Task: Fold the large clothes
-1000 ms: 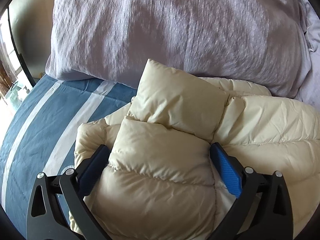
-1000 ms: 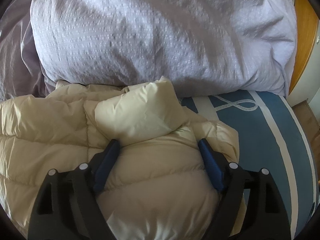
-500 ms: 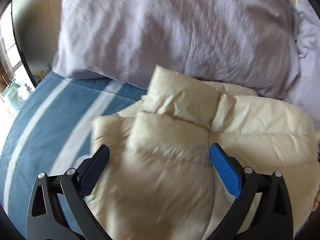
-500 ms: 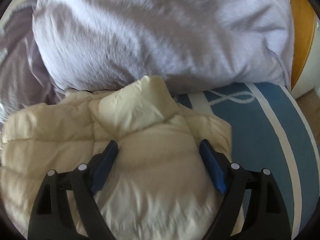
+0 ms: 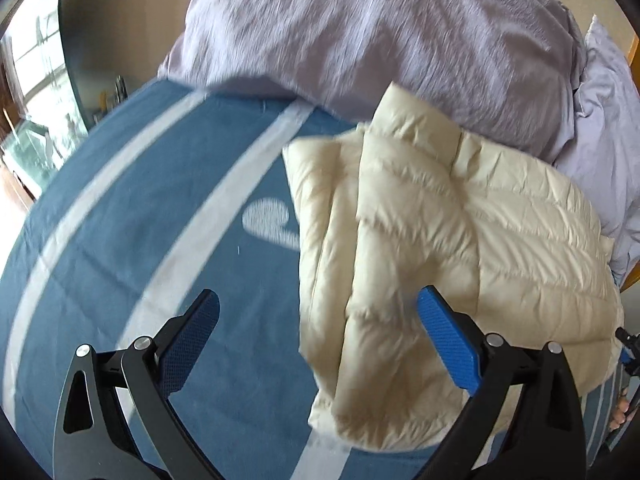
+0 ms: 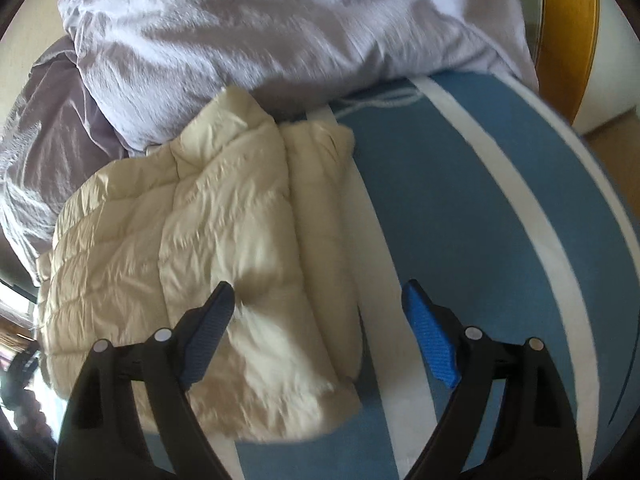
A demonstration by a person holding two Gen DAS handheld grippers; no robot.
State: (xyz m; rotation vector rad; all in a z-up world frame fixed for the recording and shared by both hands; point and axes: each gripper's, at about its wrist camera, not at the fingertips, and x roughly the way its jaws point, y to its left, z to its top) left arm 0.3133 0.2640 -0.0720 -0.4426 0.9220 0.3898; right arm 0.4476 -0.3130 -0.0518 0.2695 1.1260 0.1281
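A cream quilted puffer jacket lies folded into a compact bundle on the blue bedspread with white stripes, its far end against a lilac pillow. My left gripper is open and empty, raised above the jacket's left edge. In the right wrist view the jacket lies left of centre. My right gripper is open and empty, raised above the jacket's right edge and the bedspread.
A lilac pillow and darker mauve bedding lie behind the jacket. A wooden headboard or frame stands at the right. A window and furniture are off the bed's left side.
Both grippers have lifted up and back off the jacket and drifted outward; a second ago their jaws straddled the bundle. The jacket stays folded on the bed.
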